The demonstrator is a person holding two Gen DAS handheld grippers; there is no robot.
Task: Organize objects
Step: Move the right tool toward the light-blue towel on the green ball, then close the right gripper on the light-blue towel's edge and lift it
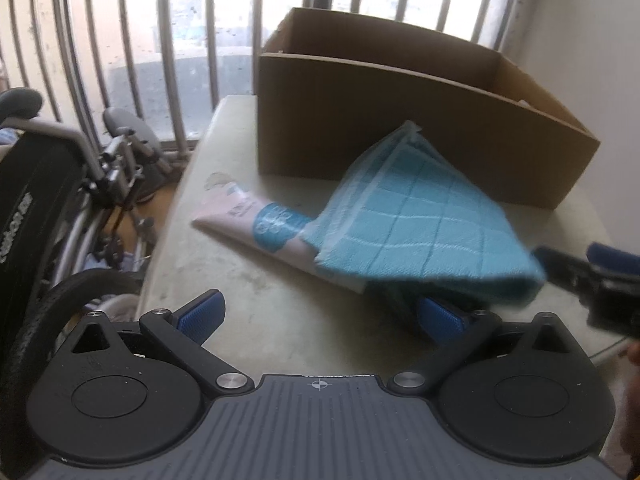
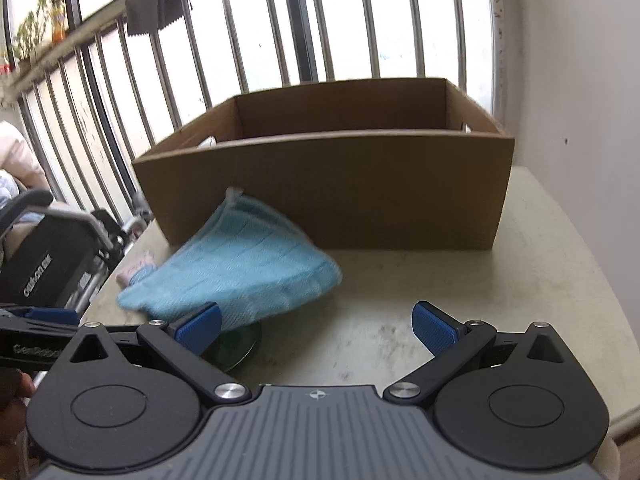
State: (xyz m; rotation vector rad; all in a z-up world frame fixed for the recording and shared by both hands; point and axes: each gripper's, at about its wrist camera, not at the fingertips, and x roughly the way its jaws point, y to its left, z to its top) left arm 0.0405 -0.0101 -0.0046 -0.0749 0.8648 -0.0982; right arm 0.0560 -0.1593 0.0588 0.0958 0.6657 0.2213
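Observation:
A light blue checked cloth (image 1: 416, 224) lies heaped on the pale table (image 1: 256, 320), in front of an open cardboard box (image 1: 400, 120). It partly covers a pink and white tube (image 1: 256, 220) and a dark round object (image 2: 236, 348). My left gripper (image 1: 320, 316) is open, its right finger (image 1: 440, 316) just under the cloth's near edge. The right gripper (image 2: 316, 326) is open too, with its left finger (image 2: 200, 326) against the cloth (image 2: 240, 268). Each gripper shows at the edge of the other's view: right gripper (image 1: 592, 280), left gripper (image 2: 36, 328).
The box (image 2: 328, 192) stands at the back of the table (image 2: 520, 300), by a barred window (image 2: 280, 40) and a white wall on the right. A wheelchair (image 1: 48, 200) is parked off the table's left edge. A person's hand (image 2: 12, 396) shows at lower left.

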